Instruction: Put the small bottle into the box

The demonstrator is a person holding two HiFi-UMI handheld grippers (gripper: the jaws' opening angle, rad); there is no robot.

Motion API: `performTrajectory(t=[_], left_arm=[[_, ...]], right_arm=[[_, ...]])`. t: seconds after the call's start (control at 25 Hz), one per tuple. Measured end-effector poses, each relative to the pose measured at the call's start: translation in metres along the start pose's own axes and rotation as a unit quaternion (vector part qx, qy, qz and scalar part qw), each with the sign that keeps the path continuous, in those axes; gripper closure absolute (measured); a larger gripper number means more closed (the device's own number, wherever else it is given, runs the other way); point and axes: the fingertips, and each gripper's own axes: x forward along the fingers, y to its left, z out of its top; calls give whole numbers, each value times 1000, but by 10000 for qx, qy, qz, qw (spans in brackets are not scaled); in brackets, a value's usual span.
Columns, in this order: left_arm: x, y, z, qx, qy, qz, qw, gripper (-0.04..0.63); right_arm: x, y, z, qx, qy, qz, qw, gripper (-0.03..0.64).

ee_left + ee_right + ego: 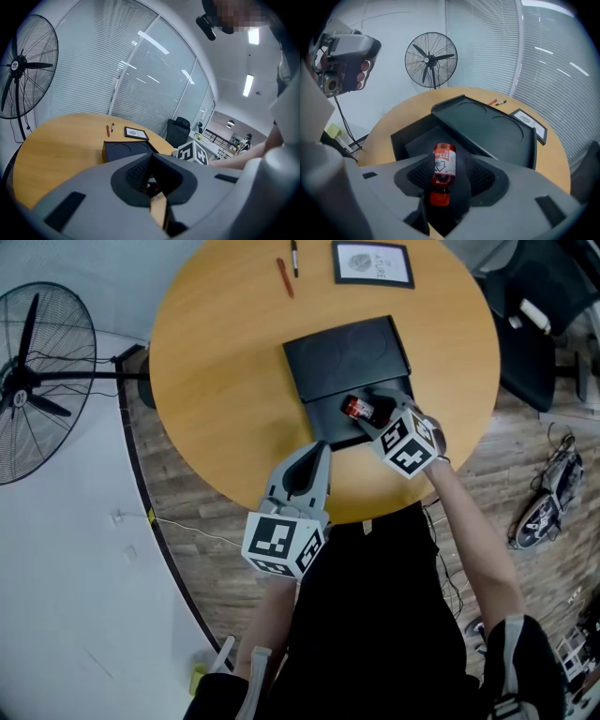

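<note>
Red-capped small bottle is clamped in my right gripper jaws, cap toward me, over the open black box at 12 o'clock — placing step, I'd say. Next: lower it in, then part the jaws w/o tipping it. Left gripper sits at 7 o'clock of the box — jaws together, empty.

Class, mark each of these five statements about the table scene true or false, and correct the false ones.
1. The small bottle is between the right gripper's jaws. True.
2. The box is closed. False: it is open.
3. The left gripper holds a pen. False: its jaws hold nothing; the red pen lies on the table.
4. A fan stands beside the table. True.
5. The framed picture lies inside the box. False: it lies on the table beyond the box.
</note>
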Motion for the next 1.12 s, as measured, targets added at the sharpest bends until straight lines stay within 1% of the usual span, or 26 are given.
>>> performTrajectory(t=[0.56, 0.88, 1.12], left_arm=[[-14, -1, 2, 95, -90, -62, 9999, 598], [-19, -8, 3, 215, -126, -169, 9995, 598], [-20, -17, 6, 272, -141, -152, 9994, 597]], right_arm=[[-20, -2, 7, 36, -138, -259, 9996, 408], [-40, -7, 8, 113, -250, -507, 9983, 416], [-58, -9, 9, 129, -390, -573, 9975, 422]])
